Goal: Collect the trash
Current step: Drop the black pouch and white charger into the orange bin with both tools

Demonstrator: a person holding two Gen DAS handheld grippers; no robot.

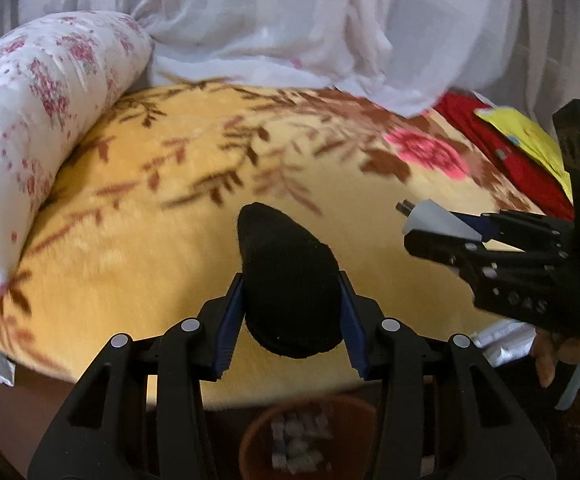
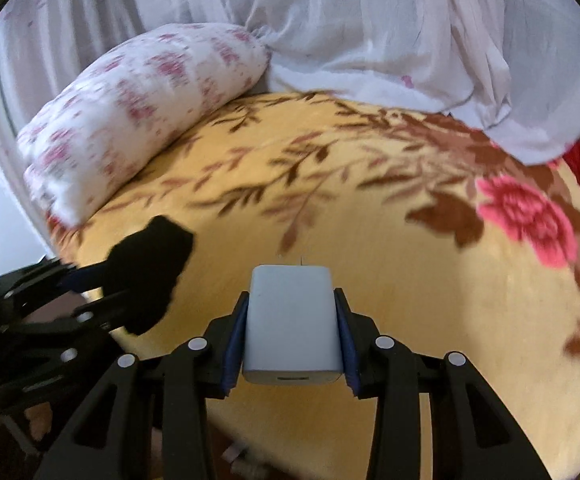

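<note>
Over the yellow floral blanket [image 1: 138, 264], the left gripper [image 1: 292, 312] pinches a black, soft, rounded fabric piece [image 1: 286, 280], perhaps a sock, between its blue pads; its tip pokes forward past them. To the right, the right gripper [image 2: 291, 334] clamps a pale grey, smooth-cornered charger block [image 2: 291, 324], prongs pointing away, slot facing the camera.

- No text, label, brand, number or sign can be read on anything in either view.
</note>
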